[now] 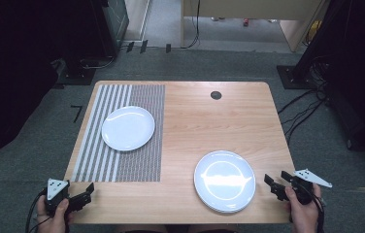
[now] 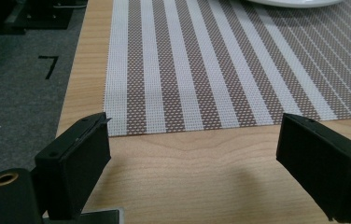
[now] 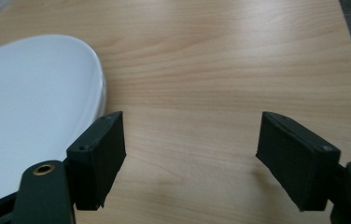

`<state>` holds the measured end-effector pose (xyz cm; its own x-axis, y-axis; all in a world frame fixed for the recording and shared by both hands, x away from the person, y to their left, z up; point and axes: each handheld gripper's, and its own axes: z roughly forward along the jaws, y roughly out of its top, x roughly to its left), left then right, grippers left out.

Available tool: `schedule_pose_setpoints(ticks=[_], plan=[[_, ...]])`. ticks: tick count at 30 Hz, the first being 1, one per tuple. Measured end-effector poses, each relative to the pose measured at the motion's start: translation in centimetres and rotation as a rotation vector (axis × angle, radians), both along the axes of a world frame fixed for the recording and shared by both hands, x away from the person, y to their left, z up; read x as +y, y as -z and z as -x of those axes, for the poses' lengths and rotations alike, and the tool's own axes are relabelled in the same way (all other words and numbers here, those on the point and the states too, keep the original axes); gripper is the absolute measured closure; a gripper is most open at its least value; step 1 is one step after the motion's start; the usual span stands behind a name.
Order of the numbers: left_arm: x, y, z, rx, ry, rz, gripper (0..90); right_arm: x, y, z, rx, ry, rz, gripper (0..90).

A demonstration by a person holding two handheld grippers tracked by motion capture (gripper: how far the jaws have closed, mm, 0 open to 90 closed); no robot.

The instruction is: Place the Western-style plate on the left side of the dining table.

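High view, glossy white plate stack (image 1: 224,181), round

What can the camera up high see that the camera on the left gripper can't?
The high view alone takes in the whole wooden table, the stack of white plates near the right gripper, the small black disc at the table's far edge, and both hands.

The left gripper view alone gives a close look at the weave of the striped placemat and at the left gripper, its black jaws wide apart over bare wood.

Both show the placemat, the white plate resting on it, the table and the grey floor.
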<state>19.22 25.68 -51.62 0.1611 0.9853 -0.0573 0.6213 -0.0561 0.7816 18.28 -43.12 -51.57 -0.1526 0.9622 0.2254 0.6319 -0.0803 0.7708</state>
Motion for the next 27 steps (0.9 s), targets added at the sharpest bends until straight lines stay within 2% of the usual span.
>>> schedule_pose_setpoints(ticks=[2,3,5,6,7,8,9,10,11,13,14,20,27], plan=[[0.0,0.1,0.0,0.002,0.001,-0.008,9.8,0.0,0.1,0.1,0.003,0.001,0.012,23.3],[0.0,0.1,-0.1,0.004,0.001,-0.010,9.8,-0.1,0.3,0.4,0.019,0.013,0.041,23.3],[-0.1,0.2,-0.1,0.009,0.000,-0.013,9.8,-0.1,0.4,0.5,0.023,0.016,0.051,23.3],[-0.2,0.3,-0.1,0.019,0.000,-0.013,9.8,-0.1,0.6,0.6,0.032,0.020,0.067,23.2],[-0.3,0.3,-0.2,0.023,-0.001,-0.015,9.8,0.0,0.8,0.7,0.036,0.028,0.104,23.3],[-0.4,0.4,-0.2,0.030,0.000,-0.022,9.8,0.0,0.8,0.7,0.036,0.028,0.104,23.3],[-0.5,0.5,-0.2,0.031,0.000,-0.033,9.9,0.2,0.8,0.8,0.040,0.040,0.128,23.2],[-0.7,0.6,-0.2,0.031,0.000,-0.049,9.9,0.2,0.8,0.8,0.040,0.040,0.128,23.2],[-0.9,0.6,-0.2,0.027,0.004,-0.066,9.9,0.6,0.9,0.8,0.038,0.047,0.160,23.1],[-1.0,0.7,-0.2,0.019,0.014,-0.064,9.8,0.8,0.9,0.8,0.038,0.047,0.178,23.1],[-1.0,0.8,-0.2,0.014,0.018,-0.062,9.8,1.0,1.0,0.9,0.038,0.044,0.205,23.0],[-0.8,0.9,-0.4,0.004,0.028,-0.060,8.4,1.0,1.2,1.3,0.016,0.050,0.199,22.7],[-0.9,0.9,-0.4,0.004,0.030,-0.059,8.4,1.1,1.3,1.3,0.014,0.057,0.198,22.7]])
